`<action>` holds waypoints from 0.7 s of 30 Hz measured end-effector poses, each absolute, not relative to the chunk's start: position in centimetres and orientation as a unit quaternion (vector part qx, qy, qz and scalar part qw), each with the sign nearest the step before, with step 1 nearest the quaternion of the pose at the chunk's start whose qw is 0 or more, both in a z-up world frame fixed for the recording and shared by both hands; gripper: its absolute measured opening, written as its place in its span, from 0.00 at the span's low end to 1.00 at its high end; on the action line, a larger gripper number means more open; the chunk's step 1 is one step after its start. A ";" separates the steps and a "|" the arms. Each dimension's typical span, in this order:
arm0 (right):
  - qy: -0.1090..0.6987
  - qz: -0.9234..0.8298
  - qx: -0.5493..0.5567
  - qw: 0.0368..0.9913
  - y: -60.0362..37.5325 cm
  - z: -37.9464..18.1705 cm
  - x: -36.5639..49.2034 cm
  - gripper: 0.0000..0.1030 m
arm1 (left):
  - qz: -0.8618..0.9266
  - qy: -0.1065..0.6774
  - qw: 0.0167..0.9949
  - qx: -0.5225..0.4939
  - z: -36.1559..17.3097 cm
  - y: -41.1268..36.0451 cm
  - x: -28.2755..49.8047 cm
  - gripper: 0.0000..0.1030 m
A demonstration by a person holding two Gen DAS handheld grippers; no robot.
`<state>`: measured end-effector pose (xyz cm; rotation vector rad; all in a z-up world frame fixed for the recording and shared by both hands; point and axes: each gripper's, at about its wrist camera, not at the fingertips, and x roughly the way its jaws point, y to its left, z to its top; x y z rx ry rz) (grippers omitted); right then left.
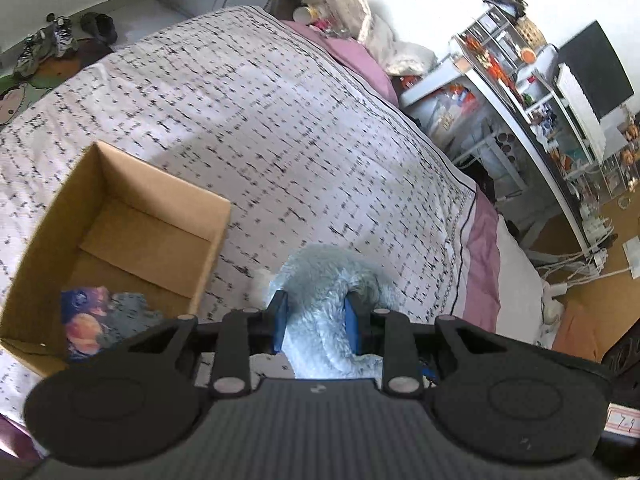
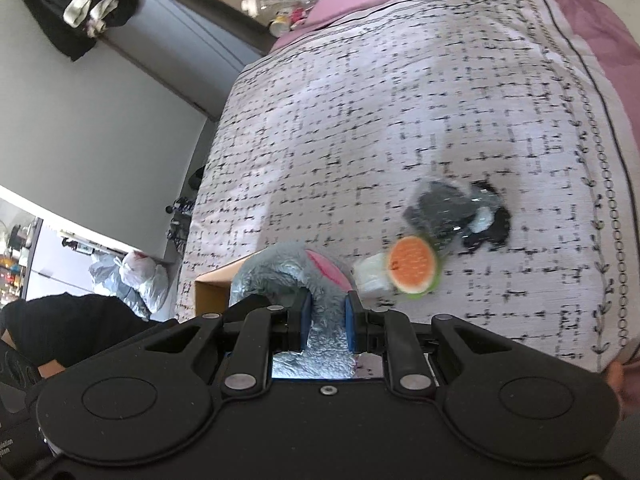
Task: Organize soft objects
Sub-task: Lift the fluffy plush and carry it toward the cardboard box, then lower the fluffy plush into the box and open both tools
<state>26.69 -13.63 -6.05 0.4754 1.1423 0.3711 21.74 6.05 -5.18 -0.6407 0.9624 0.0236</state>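
Carrying step: we hold the plush (image 1: 320, 320) clamped in both grippers (image 1: 316, 320) (image 2: 329, 322); next, lower it into the box (image 1: 100, 248) at lower left.

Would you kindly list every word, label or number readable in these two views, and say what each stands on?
"7-9": handwritten, on a white label at the lower right edge of the left wrist view; the reading is uncertain.
White lettering on a black object at the lower left edge of the right wrist view: cut off, unreadable.
Cartoon-print mat on the floor: no legible text.
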 end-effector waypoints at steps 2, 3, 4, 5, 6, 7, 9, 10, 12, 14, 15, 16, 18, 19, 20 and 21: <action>0.532 0.179 0.216 0.799 -12.5 -5.9 26.7 0.17 | 0.015 0.452 0.837 -0.307 -5.2 7.1 21.5 0.28; 0.531 0.183 0.212 0.800 -12.0 -5.8 26.7 0.17 | 0.016 0.451 0.837 -0.309 -5.2 7.7 21.4 0.28; 0.529 0.186 0.208 0.801 -11.4 -5.7 26.7 0.17 | 0.017 0.449 0.837 -0.311 -5.2 8.3 21.3 0.28; 0.529 0.189 0.204 0.802 -10.8 -5.6 26.7 0.17 | 0.019 0.447 0.837 -0.314 -5.2 8.8 21.3 0.28; 0.530 0.192 0.202 0.801 -10.2 -5.6 26.7 0.17 | 0.021 0.446 0.837 -0.317 -5.2 9.5 21.2 0.28; 0.530 0.195 0.200 0.801 -9.6 -5.6 26.7 0.17 | 0.023 0.445 0.837 -0.319 -5.2 10.1 21.1 0.28; 0.531 0.199 0.195 0.800 -8.4 -5.6 26.7 0.17 | 0.026 0.443 0.836 -0.323 -5.3 11.2 21.0 0.28; 0.532 0.202 0.192 0.799 -7.8 -5.6 26.7 0.17 | 0.028 0.442 0.836 -0.325 -5.3 11.7 21.0 0.28; 0.535 0.205 0.188 0.798 -6.6 -5.8 26.7 0.17 | 0.032 0.441 0.835 -0.328 -5.6 12.9 20.8 0.28; 0.538 0.208 0.183 0.796 -5.5 -5.9 26.7 0.17 | 0.036 0.441 0.832 -0.333 -5.8 14.1 20.7 0.28; 0.539 0.210 0.180 0.795 -4.8 -6.0 26.7 0.17 | 0.038 0.442 0.831 -0.336 -6.0 14.6 20.7 0.28; 0.539 0.213 0.176 0.795 -4.2 -6.1 26.8 0.17 | 0.040 0.442 0.830 -0.337 -6.1 15.1 20.7 0.28; 0.541 0.217 0.171 0.794 -3.2 -6.3 26.7 0.17 | 0.044 0.442 0.829 -0.340 -6.5 16.2 20.6 0.28; 0.542 0.218 0.170 0.793 -2.6 -6.4 26.7 0.17 | 0.046 0.443 0.828 -0.341 -6.6 16.8 20.6 0.28; 0.544 0.219 0.169 0.792 -2.1 -6.6 26.8 0.17 | 0.048 0.444 0.827 -0.342 -6.8 17.3 20.7 0.28; 0.546 0.220 0.168 0.791 -1.6 -6.8 26.9 0.17 | 0.050 0.445 0.825 -0.344 -7.0 17.8 20.7 0.28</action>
